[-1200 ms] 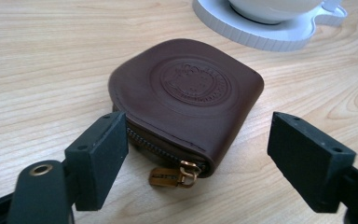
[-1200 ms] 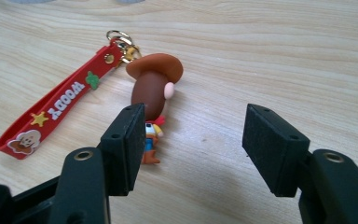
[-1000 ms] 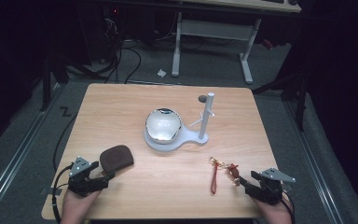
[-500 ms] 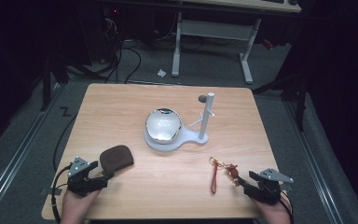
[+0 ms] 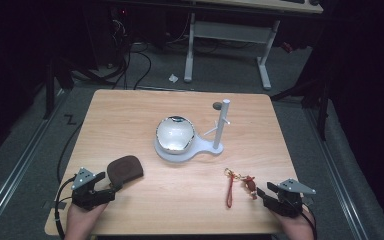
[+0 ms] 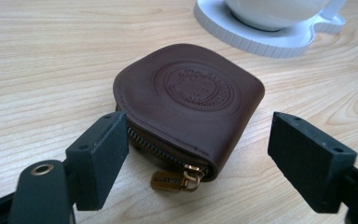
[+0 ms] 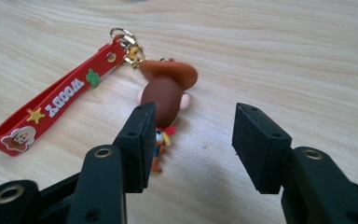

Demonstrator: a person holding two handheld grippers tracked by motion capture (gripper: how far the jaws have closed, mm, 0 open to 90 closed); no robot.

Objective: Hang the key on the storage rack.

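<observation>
A brown leather zip pouch (image 5: pixel 125 169) lies at the table's front left. My left gripper (image 5: pixel 111 191) sits just in front of it, open. In the left gripper view the pouch (image 6: pixel 191 93) lies ahead of and partly between the jaws of the left gripper (image 6: pixel 198 140), with its brass zip pull toward me. At the front right lies a keychain (image 5: pixel 240 185) with a red strap and a small cowboy figure. My right gripper (image 5: pixel 261 194) points at it, open. In the right gripper view the jaws of the right gripper (image 7: pixel 193 135) have just been closing with nothing between them. The figure (image 7: pixel 168 91) lies just beyond the left jaw.
A white stand (image 5: pixel 207 149) holding a shiny bowl (image 5: pixel 175 134) and an upright post (image 5: pixel 222 122) occupies the table's middle. Bare wood lies between the two grippers. Desk legs and cables stand on the dark floor beyond the far edge.
</observation>
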